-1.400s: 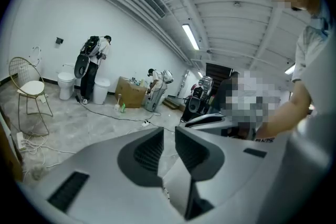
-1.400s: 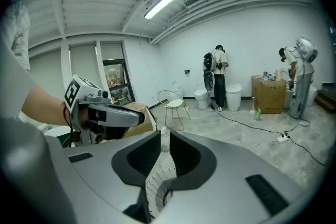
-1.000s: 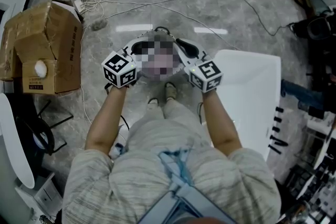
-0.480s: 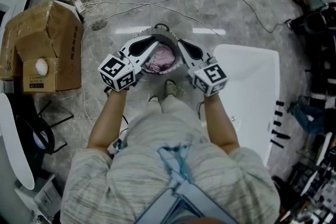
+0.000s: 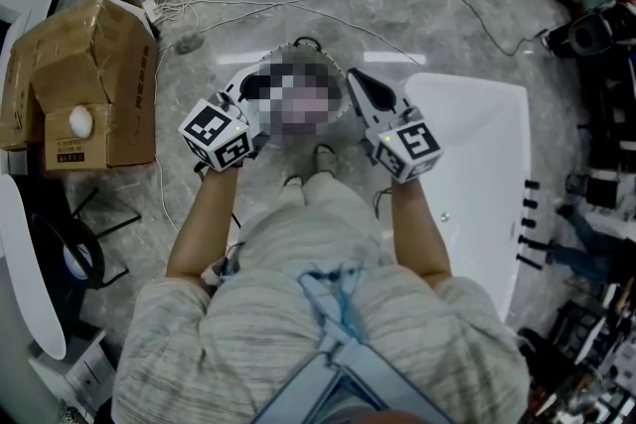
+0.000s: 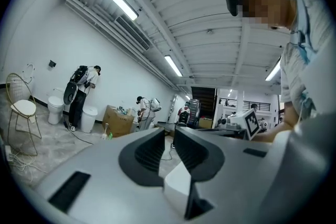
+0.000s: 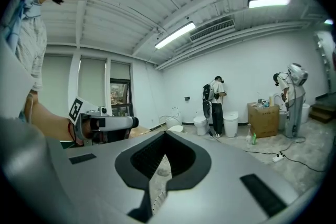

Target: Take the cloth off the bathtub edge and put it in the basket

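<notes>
Left gripper [image 6: 169,131] fingers stand slightly apart, holding nothing; right gripper [image 7: 165,135], at three o'clock, fingertips together, empty.

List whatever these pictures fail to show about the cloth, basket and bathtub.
Cloth and basket: in the head view a mosaic patch between the left gripper and right gripper covers that spot; both gripper views aim across the room instead.
Bathtub: in the head view its near end is hidden behind the person's right arm.
People by the far wall: too small in both gripper views.
</notes>
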Demonstrator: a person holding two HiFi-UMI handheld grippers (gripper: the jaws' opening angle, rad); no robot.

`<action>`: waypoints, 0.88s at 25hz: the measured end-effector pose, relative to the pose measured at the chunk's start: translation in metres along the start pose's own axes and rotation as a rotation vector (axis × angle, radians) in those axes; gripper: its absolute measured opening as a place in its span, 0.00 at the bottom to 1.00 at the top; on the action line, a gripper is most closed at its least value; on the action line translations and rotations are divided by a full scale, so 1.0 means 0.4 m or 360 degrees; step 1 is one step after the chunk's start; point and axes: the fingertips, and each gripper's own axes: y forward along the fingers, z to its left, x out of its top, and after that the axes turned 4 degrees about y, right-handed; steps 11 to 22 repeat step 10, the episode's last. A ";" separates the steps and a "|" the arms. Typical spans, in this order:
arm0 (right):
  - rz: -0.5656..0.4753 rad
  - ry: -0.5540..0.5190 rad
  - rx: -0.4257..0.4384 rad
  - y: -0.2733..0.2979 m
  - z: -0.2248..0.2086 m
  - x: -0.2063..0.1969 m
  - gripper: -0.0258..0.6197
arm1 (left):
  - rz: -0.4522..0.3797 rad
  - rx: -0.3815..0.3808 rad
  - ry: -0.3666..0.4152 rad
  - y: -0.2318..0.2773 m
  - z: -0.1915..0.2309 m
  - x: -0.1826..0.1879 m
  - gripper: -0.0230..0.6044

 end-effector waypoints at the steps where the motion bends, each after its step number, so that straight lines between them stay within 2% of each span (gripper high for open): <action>1: -0.0007 0.0002 -0.0007 -0.006 0.001 0.003 0.04 | -0.0016 -0.0002 0.0004 -0.005 -0.004 0.006 0.14; 10: -0.0052 -0.0006 -0.0032 -0.042 0.023 0.026 0.04 | -0.0098 -0.0009 0.0008 -0.042 -0.027 0.040 0.14; 22: -0.0052 -0.0006 -0.0032 -0.042 0.023 0.026 0.04 | -0.0098 -0.0009 0.0008 -0.042 -0.027 0.040 0.14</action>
